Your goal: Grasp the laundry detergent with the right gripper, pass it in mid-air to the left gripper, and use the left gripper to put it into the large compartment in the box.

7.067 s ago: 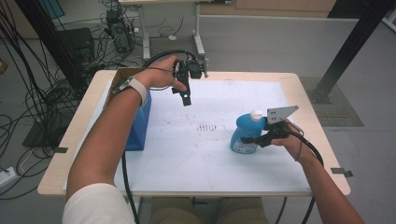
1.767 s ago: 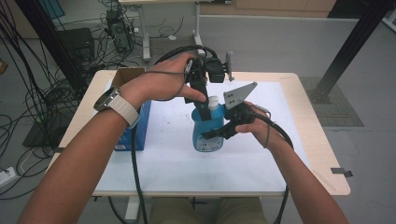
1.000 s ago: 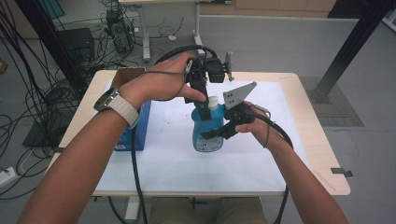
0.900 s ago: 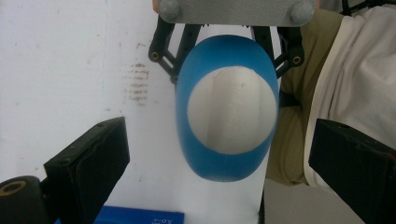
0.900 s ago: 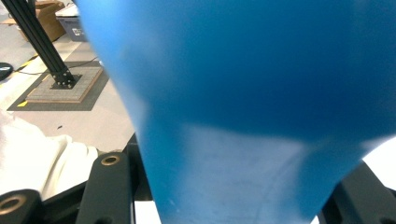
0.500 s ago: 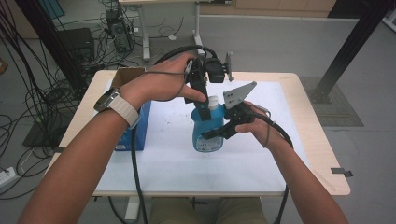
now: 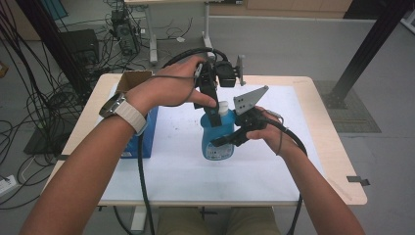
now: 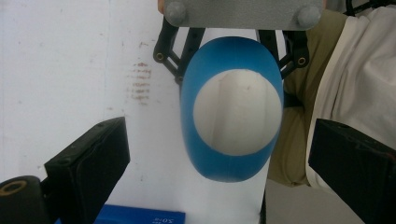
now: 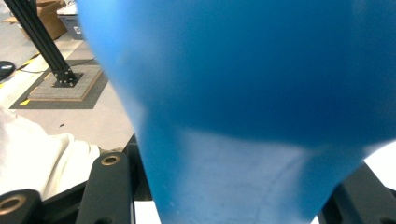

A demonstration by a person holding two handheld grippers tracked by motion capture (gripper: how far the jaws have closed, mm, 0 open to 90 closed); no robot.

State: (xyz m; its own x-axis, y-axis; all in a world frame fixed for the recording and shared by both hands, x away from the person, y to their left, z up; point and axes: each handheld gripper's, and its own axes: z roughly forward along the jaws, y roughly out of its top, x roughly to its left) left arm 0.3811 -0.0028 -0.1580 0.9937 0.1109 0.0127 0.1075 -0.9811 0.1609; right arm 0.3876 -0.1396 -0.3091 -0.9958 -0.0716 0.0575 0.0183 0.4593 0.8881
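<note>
Right claw (image 7: 221,142) pinching blue bottle (image 7: 218,139) mid-frame, left claw (image 8: 224,154) spread above white cap (image 8: 237,112). Tip: center on cap, drop straight, squeeze evenly, keep bottle steady.

I count one blue plastic bottle with a white cap (image 7: 218,139) at the frame's centre, one blue rectangular box (image 7: 145,133) at left centre, one open brown cardboard box (image 7: 131,80) upper left, and two black handheld grippers.
</note>
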